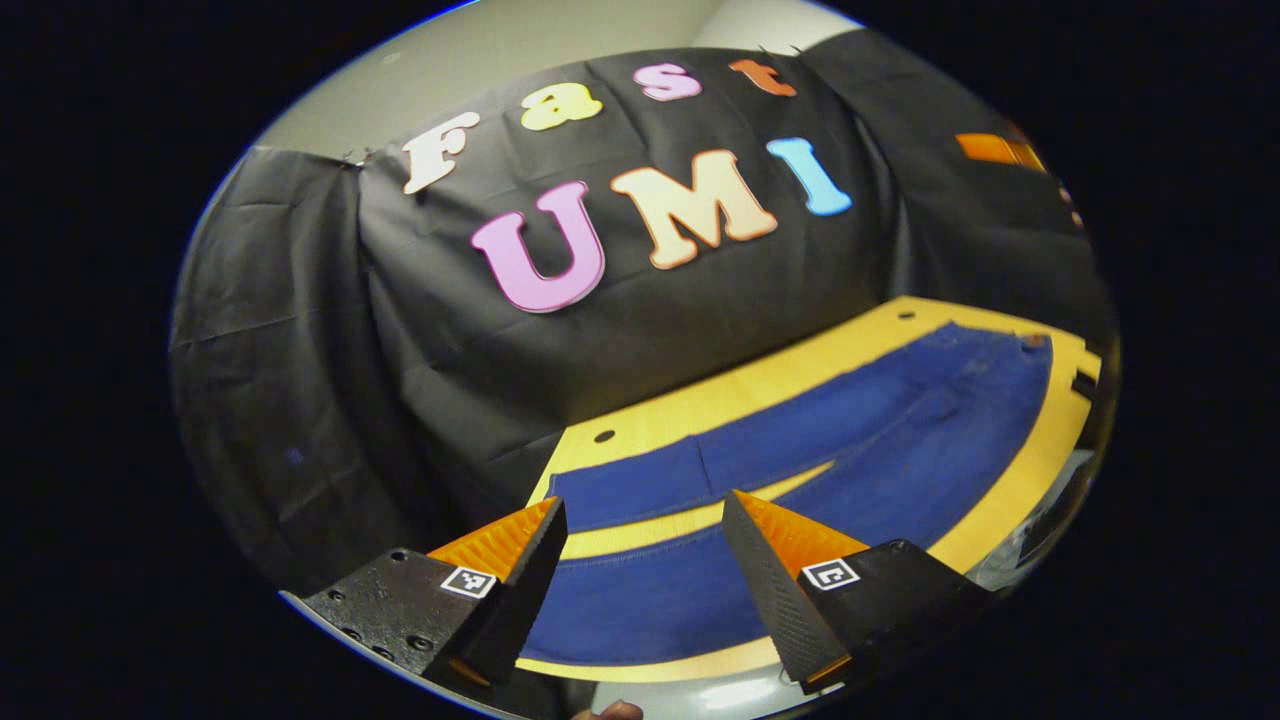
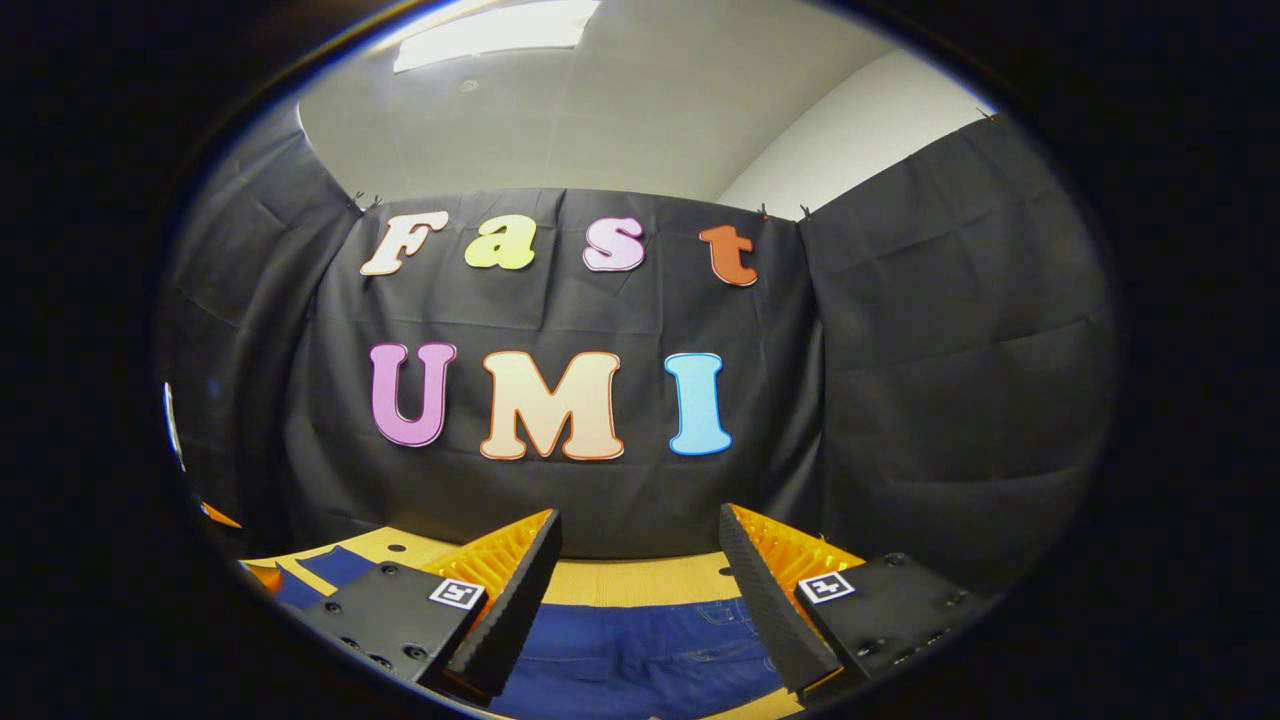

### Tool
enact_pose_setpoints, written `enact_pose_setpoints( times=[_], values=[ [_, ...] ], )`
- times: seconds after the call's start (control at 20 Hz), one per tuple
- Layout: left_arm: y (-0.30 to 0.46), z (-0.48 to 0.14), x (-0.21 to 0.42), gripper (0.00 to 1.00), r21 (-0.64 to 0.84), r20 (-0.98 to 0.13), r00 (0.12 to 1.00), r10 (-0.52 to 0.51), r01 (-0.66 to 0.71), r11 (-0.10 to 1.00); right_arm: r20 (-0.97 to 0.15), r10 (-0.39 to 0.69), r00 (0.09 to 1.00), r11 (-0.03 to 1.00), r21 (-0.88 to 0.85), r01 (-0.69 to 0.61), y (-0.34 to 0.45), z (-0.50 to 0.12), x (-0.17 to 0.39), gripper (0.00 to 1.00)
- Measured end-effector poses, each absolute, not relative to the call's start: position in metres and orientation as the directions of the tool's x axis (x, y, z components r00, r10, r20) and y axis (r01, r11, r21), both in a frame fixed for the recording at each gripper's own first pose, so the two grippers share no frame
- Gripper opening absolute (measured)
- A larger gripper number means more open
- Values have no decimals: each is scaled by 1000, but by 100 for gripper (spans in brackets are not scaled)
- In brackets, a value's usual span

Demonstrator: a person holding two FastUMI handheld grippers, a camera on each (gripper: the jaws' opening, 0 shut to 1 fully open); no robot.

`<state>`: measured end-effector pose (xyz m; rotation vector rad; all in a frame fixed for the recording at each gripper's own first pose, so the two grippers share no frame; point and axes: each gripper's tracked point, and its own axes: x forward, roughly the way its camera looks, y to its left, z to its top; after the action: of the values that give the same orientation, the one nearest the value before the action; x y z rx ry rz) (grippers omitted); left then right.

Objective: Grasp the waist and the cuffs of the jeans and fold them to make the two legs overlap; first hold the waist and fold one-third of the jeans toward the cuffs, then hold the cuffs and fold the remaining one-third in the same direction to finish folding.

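Both my grippers, left (image 1: 640, 520) and right (image 2: 640, 535), hang with jaws apart, gripping nothing; jeans (image 1: 850, 430) lie flat on the table (image 1: 700, 400), lower right of frame.

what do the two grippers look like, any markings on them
The left gripper and the right gripper look alike: two wedge-shaped fingers with ribbed faces, each on a black bolted block carrying a small square black-and-white tag. No cables visible.

Both tongs (image 1: 645, 515) (image 2: 640, 530) have ribbed wedge fingers, black screwed mounts, apparently square markers.
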<state>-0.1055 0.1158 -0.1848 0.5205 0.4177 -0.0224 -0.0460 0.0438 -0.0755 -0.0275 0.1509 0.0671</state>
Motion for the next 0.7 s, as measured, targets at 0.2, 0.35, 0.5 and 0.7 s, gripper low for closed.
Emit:
enact_pose_setpoints(
  times=[0.2,0.35,0.5,0.7],
  values=[
    [135,-217,-123,95,545,-475,876,89,213,811,-160,67,985,996,-51,-76,43,-78,-52,98],
    [148,-234,-130,95,598,-518,850,100,276,753,-169,59,984,995,-68,-71,38,-82,-56,97],
    [161,-250,-137,95,650,-562,821,100,365,666,-180,48,982,995,-78,-62,32,-86,-58,98],
    [177,-285,-155,95,676,-627,770,120,461,575,-193,31,981,995,-90,-49,24,-92,-62,98]
  ],
)
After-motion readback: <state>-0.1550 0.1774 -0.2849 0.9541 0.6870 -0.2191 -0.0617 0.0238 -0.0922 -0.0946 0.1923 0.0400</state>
